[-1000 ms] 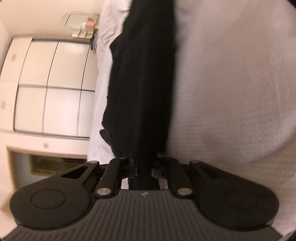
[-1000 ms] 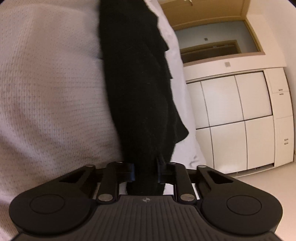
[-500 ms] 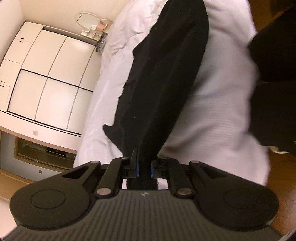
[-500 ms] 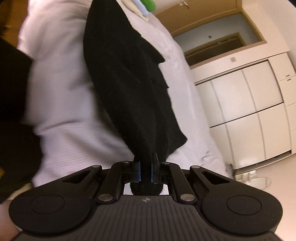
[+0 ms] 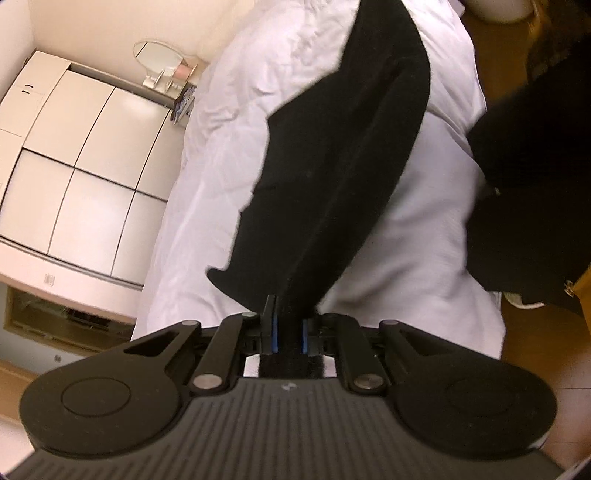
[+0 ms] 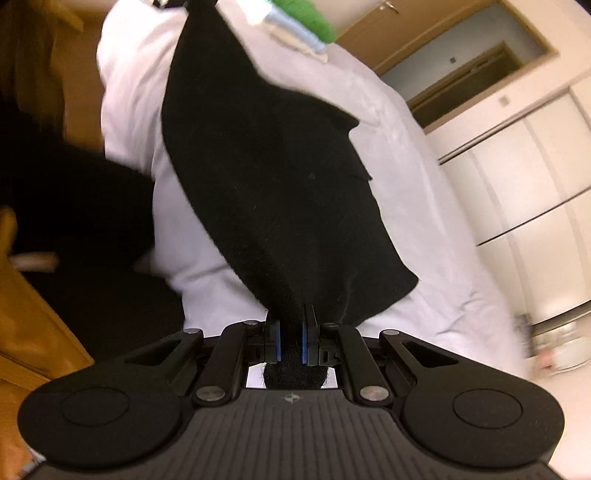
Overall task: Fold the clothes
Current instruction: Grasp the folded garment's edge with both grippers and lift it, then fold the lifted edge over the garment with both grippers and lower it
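Observation:
A black garment (image 5: 332,177) hangs stretched above the white bed (image 5: 229,155), pinched at both ends. My left gripper (image 5: 289,325) is shut on one edge of it, the blue pads pressing the cloth. In the right wrist view the same black garment (image 6: 266,177) runs away from my right gripper (image 6: 290,332), which is shut on its other edge. The cloth fans out from each grip and sags toward the white bed (image 6: 406,184). Its far end is hidden past the top of both views.
White cupboard doors (image 5: 74,158) line the wall beside the bed. A small shelf with a mirror (image 5: 162,62) stands at the bed's head. Folded green and pale clothes (image 6: 303,22) lie at the far end. A person's dark sleeve (image 5: 535,155) and wooden floor (image 6: 44,332) border the bed.
Both grippers have risen with the black garment, lifting it off the bed. The bed now shows far more widely below, and the person's dark clothing has come into view at the side.

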